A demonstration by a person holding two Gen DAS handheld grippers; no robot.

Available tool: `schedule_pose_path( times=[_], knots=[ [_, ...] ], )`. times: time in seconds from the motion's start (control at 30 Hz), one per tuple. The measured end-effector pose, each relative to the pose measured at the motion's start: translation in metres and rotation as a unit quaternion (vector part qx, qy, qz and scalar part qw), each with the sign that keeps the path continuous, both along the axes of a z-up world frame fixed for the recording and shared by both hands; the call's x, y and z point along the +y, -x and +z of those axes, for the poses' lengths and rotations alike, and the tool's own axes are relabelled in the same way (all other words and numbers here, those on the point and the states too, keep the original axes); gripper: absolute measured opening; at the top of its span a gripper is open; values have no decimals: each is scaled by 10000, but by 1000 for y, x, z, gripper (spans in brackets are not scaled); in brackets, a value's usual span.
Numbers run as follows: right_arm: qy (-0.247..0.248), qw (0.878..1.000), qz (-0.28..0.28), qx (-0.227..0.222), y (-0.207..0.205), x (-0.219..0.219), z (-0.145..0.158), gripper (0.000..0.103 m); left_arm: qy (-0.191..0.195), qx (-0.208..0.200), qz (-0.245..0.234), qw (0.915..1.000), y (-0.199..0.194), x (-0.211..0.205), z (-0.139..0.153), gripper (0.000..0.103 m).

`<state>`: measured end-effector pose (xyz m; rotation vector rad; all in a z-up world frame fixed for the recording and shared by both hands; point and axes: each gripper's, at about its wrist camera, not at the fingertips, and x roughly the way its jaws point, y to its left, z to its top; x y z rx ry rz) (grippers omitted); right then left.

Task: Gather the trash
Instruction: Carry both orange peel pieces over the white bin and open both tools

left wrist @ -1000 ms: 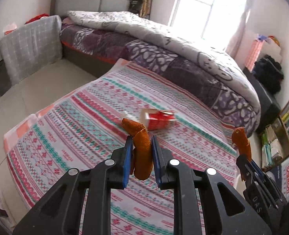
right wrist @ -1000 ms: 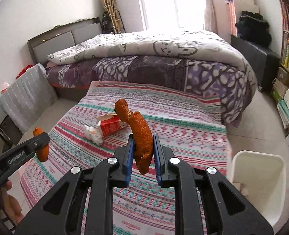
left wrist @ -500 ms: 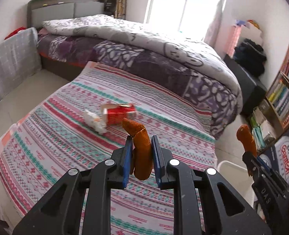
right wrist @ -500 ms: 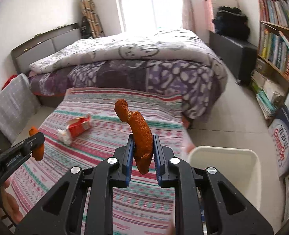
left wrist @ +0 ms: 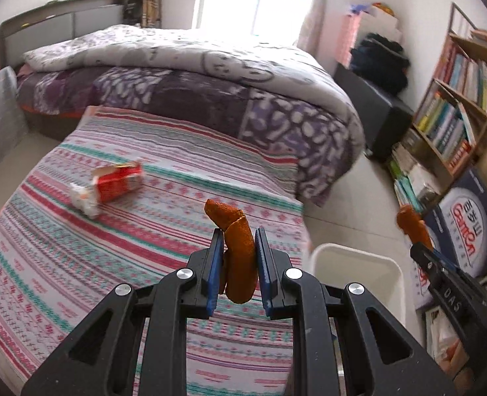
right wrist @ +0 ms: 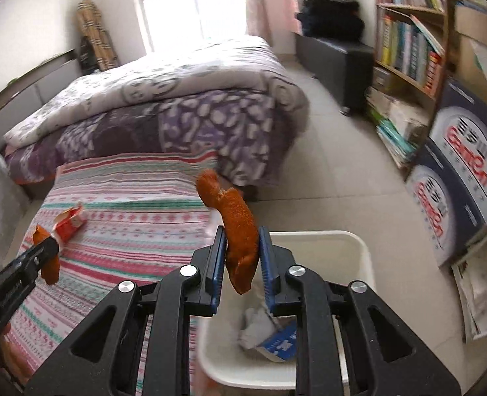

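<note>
the left gripper (left wrist: 236,264) is clamped on an orange peel (left wrist: 238,260) above the striped cloth (left wrist: 78,264). the right gripper (right wrist: 242,257) holds a second peel (right wrist: 238,231) over the white bin (right wrist: 365,257), its jaws opening with that peel between them. a red carton (left wrist: 118,183) lies on the cloth.

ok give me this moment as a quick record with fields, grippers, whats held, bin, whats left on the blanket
left gripper: shut on an orange peel piece, above the striped blanket
right gripper: jaws opening, second orange peel piece between its pads, over the bin
bin: white bin on the floor beside the blanket's edge
bin contents: crumpled grey paper and a blue-printed wrapper
left on blanket: red and white carton, lying on its side
task state: neither peel dropped yet
</note>
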<state>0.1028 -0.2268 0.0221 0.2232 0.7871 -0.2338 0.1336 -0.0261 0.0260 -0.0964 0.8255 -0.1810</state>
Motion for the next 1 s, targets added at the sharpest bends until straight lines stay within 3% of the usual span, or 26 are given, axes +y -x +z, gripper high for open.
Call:
schedule_pose_path(
  times=[0.07,0.37,0.53,0.6,0.63,0.67,0.87,1.0],
  knots=[
    [-29,9997,-236,35,4,-15,-1,62,-26,38,-167,9998,2,-16,-4,20],
    [-21,9937,-1094,-223,18,-58,6,91,-252,117,-789,9965,13,-71,-19,20],
    [-49,9896,-1404,-311,24,-73,8,96,-50,368,-1207,9920,16,-89,-28,22],
    [-184,9883,-1480,-322,25,-78,8,96,90,554,-1353,9892,15,-93,-33,36],
    [-240,9879,-1499,-320,25,-79,8,96,137,602,-1378,9885,14,-92,-35,48],
    [-299,9876,-1510,-317,25,-80,7,96,174,623,-1375,9884,13,-91,-35,51],
    [-397,9903,-1304,-276,16,-65,7,96,341,791,-1014,9911,-2,-67,-40,62],
    [-469,9936,-1010,-168,8,-48,3,96,182,924,-580,9939,-17,-43,-48,64]
  ],
)
